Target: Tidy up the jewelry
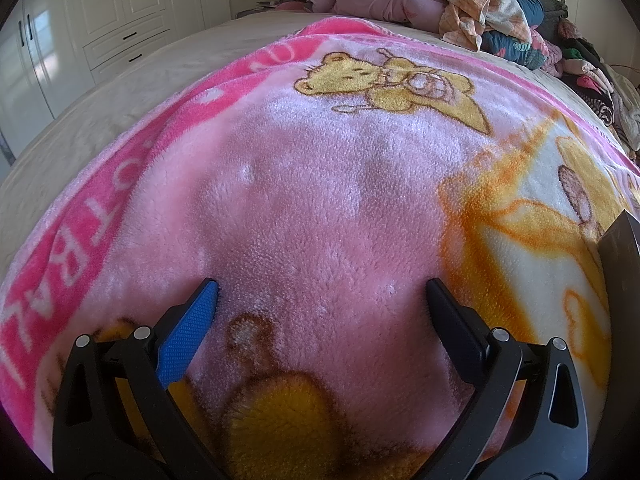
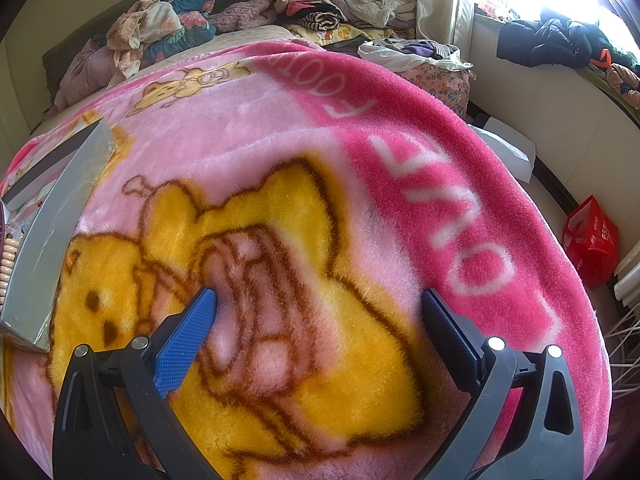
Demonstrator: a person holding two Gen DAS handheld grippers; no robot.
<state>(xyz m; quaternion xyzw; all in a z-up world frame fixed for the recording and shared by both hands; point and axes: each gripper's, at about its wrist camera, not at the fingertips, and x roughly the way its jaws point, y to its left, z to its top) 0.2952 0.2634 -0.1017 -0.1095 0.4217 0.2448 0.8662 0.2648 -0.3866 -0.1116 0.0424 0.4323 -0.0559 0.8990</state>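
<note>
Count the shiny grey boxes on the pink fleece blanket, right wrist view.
1. A shiny grey box lies at the left edge on the pink fleece blanket, partly cut off; beads show beside it. More boxes may be out of frame.

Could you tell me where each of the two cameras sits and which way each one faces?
Left wrist: sits on the left gripper, looking along its open fingers across the pink bear blanket toward white wardrobes and a clothes pile; only the gripper shows.
Right wrist: sits on the right gripper, fingers open, looking over the blanket toward a window sill and a red bag; only the gripper shows.
Shared: the blanket, the clothes pile and the grey box, which appears at the left view's right edge.
</note>
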